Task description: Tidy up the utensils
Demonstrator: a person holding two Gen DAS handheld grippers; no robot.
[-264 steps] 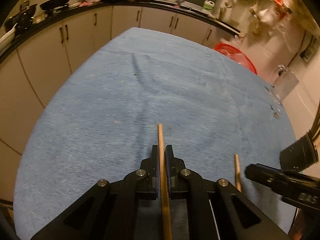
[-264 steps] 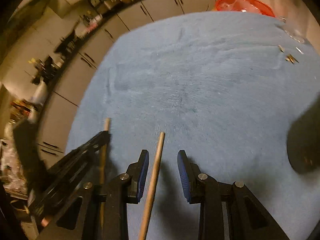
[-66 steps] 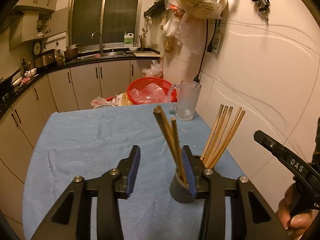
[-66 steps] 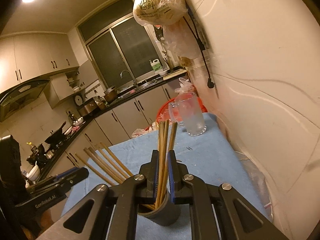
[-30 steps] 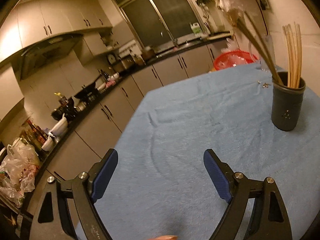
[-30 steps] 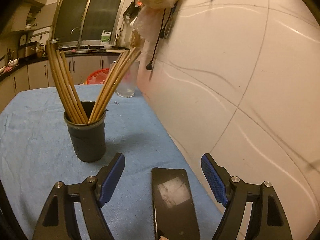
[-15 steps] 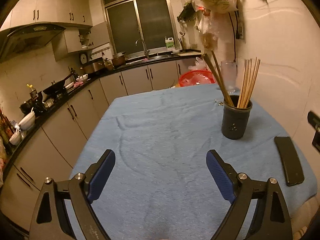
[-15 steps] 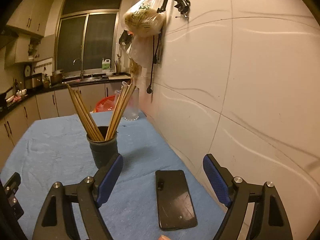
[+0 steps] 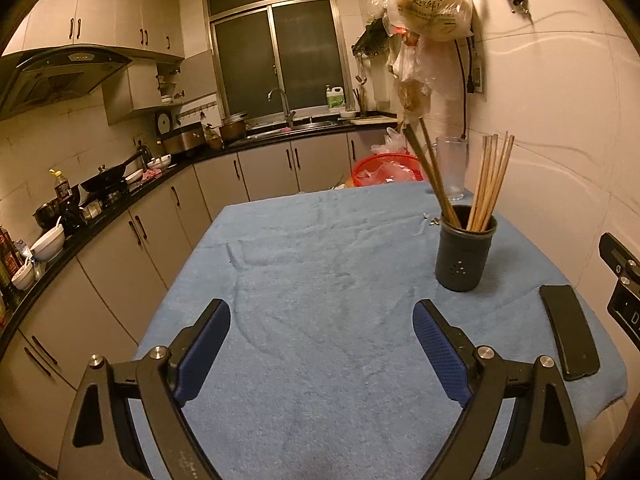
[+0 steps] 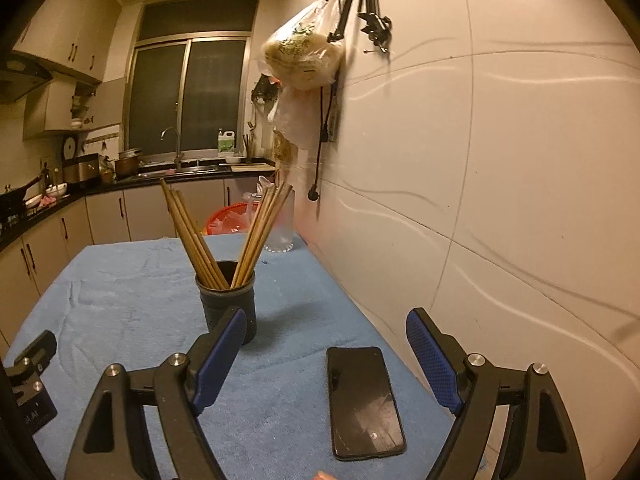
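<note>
The chopsticks stand in the dark cup toward the wall side of the blue-clothed surface, fanned into two bunches that lean on opposite sides of the rim, likely because each bunch went in from its own side. The left gripper has its fingers spread wide with nothing between them; its jaws have just been opening. The right gripper is likewise spread and empty, above a phone lying flat near the wall. No loose utensil shows on the cloth, so the sorting looks finished.
</note>
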